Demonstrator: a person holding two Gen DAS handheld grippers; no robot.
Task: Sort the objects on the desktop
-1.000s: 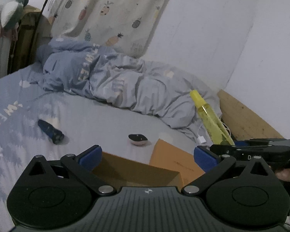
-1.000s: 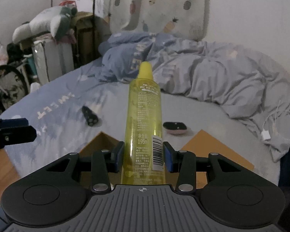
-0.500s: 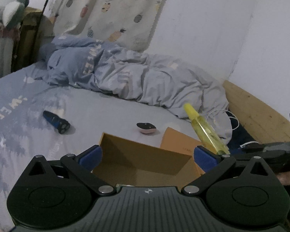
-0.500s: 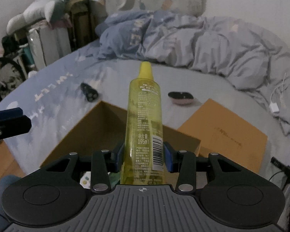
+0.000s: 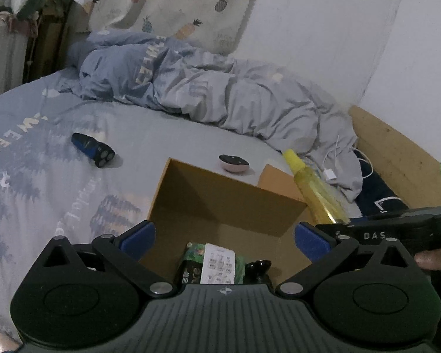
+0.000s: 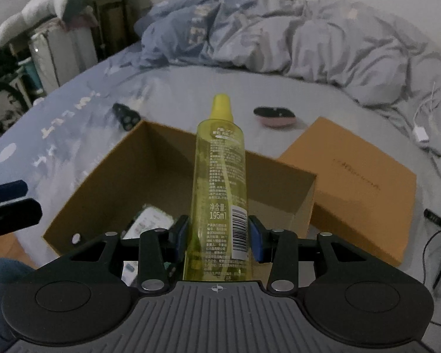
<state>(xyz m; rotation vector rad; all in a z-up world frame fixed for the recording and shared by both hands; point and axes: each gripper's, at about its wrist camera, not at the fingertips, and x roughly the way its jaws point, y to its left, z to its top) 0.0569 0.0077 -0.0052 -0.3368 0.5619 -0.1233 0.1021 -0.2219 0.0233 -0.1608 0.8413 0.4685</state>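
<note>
My right gripper (image 6: 218,235) is shut on a yellow spray bottle (image 6: 220,176) and holds it over the near edge of an open cardboard box (image 6: 108,182). The bottle also shows in the left wrist view (image 5: 314,188), at the box's right side. My left gripper (image 5: 223,239) is open and empty above the box (image 5: 220,200). A green packet with a white label (image 5: 217,261) and a small black item (image 5: 258,266) lie inside. A blue electric shaver (image 5: 92,148) and a pink-and-black case (image 5: 233,163) lie on the bed beyond the box.
The box lid (image 6: 358,176) lies to the right of the box. A crumpled grey duvet (image 5: 220,94) fills the back of the bed. A white charger cable (image 5: 330,173) lies at the right. A wooden bed frame (image 5: 397,153) runs along the wall.
Both grippers have moved forward and tipped down over the box, so its inside shows. The yellow bottle has come lower toward the box opening, still held.
</note>
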